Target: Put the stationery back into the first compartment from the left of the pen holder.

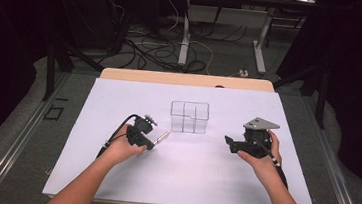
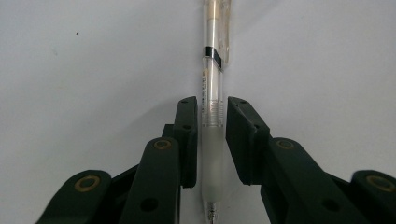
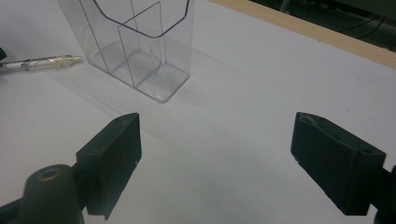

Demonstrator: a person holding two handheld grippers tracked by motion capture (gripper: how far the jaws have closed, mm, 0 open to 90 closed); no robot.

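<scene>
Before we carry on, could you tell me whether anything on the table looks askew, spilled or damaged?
Nothing stands out. The clear plastic compartment holder stands upright and empty on the white table. The clear plastic pen lies flat, intact, between the left gripper's pads. The right gripper is open, apart from both.

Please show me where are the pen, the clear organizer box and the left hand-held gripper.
pen (image 2: 212,116), left gripper view, on its clear barrel.
clear organizer box (image 1: 189,117), high view, on its front wall.
left hand-held gripper (image 2: 212,140), left gripper view, midway between its fingertips.
</scene>
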